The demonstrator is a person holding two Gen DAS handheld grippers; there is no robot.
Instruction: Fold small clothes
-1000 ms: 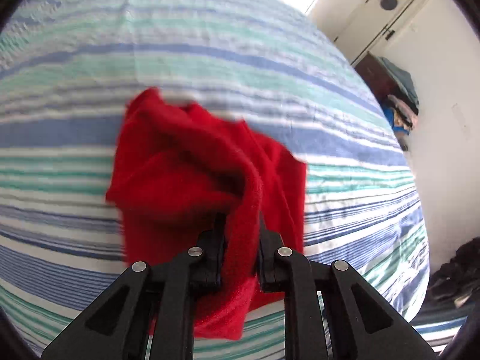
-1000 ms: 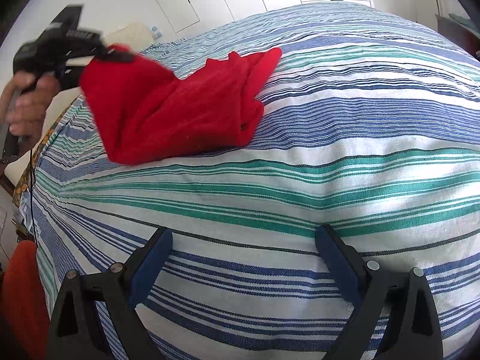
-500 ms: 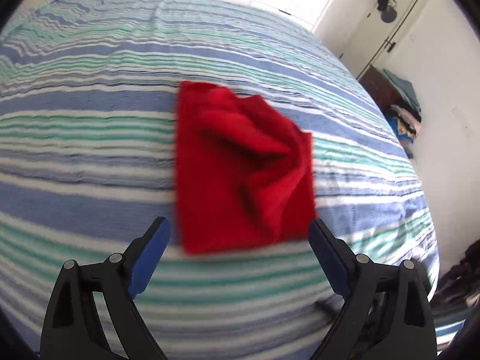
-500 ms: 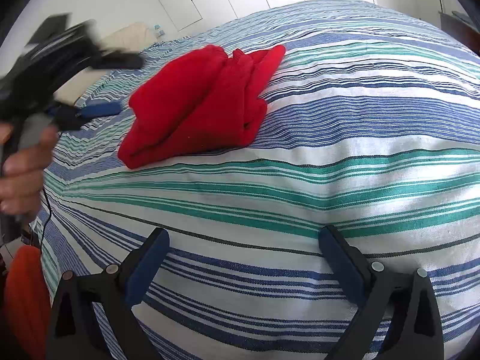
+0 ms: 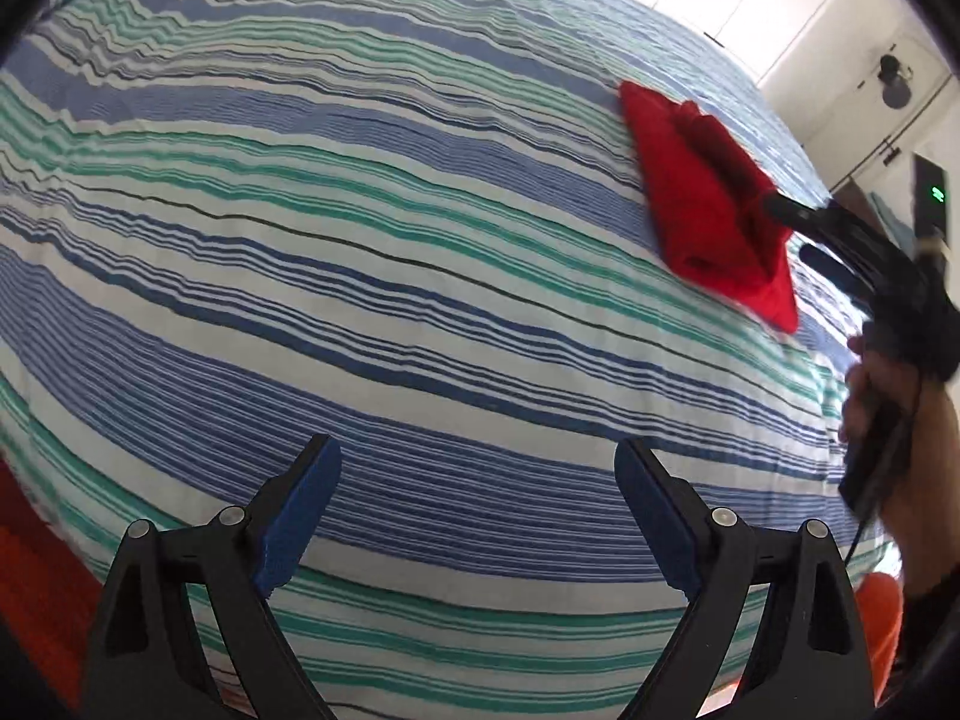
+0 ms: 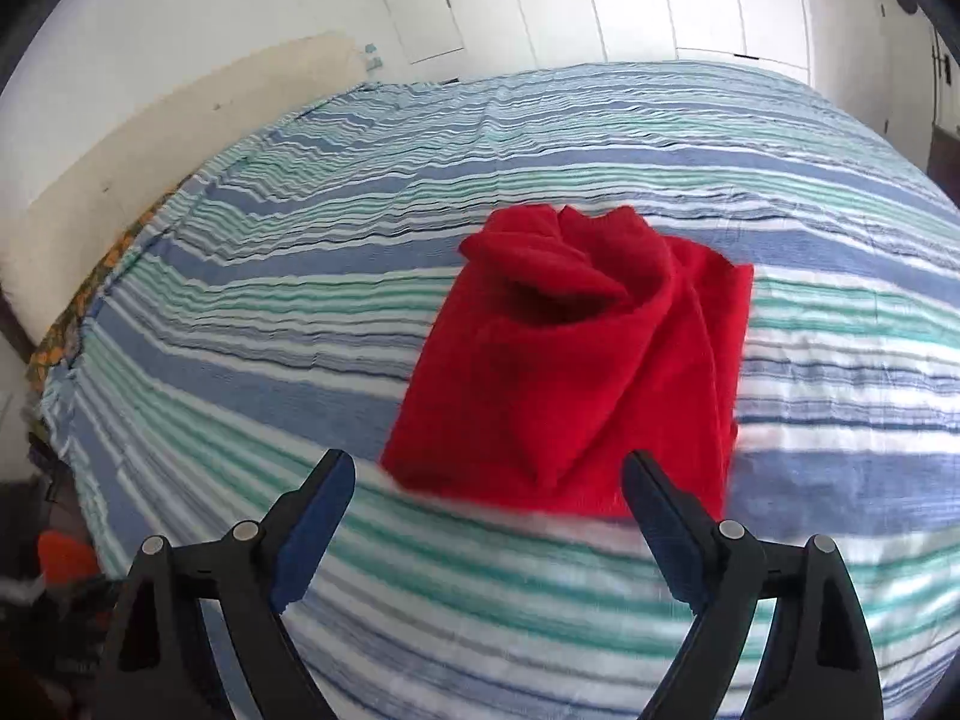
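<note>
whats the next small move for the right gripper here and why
Probably ease the right gripper forward and down to the near edge of the red garment. Its fingers are open and empty just short of that edge, the garment lies bunched on the striped bedspread, and the left gripper is away from it.

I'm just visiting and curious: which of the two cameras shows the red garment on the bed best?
The right wrist view: the red garment lies large and centred on the striped bedspread, its rumpled folds plain. The left wrist view shows it small and slanted near the right edge, partly behind the right gripper.
</note>
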